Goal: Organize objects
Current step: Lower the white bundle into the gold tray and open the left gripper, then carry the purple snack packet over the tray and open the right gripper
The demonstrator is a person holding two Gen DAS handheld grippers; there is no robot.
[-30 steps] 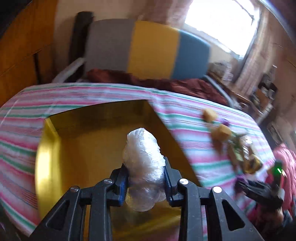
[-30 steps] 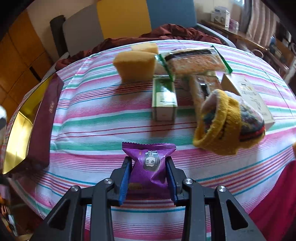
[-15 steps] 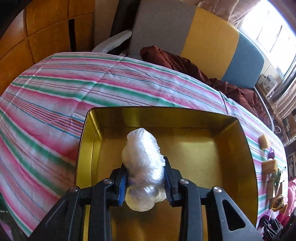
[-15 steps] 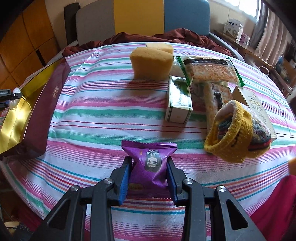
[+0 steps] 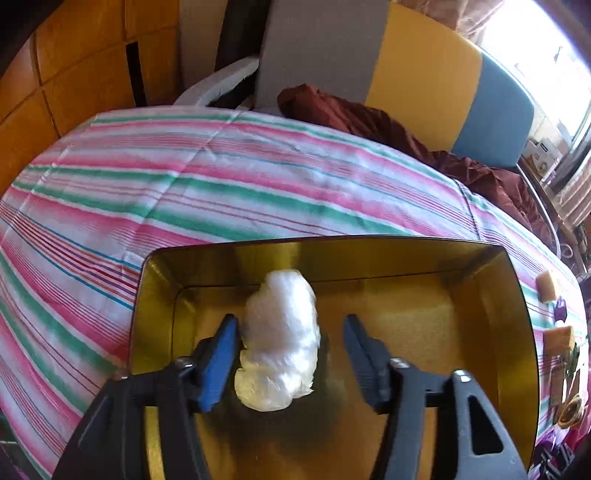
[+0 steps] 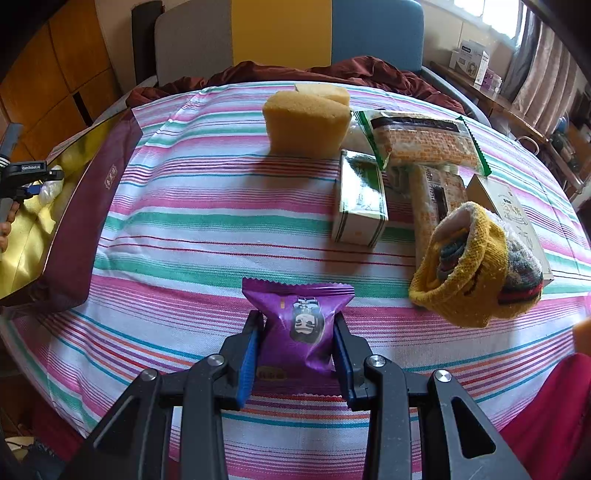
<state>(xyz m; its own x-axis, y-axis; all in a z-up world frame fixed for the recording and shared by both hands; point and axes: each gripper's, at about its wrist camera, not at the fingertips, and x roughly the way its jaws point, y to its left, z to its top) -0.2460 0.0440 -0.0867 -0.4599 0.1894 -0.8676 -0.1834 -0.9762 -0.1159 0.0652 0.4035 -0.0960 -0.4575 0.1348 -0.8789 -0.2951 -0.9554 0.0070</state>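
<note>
In the left wrist view a white plastic-wrapped bundle lies inside the gold tin. My left gripper straddles it and its jaws are opening: the right pad stands clear of the bundle, the left pad is beside it. In the right wrist view my right gripper is shut on a purple snack packet, held just above the striped tablecloth near the front edge. The tin, maroon outside, sits at the far left, with the left gripper over it.
Behind the packet lie a yellow sponge cake, a green-and-white box, a wrapped biscuit pack, a white box and a yellow knitted piece. A dark red cloth and a chair stand beyond the table.
My left gripper moved over the gold tin, sank into it and its jaws spread apart, releasing the white bundle. The right gripper kept still with the purple packet.
</note>
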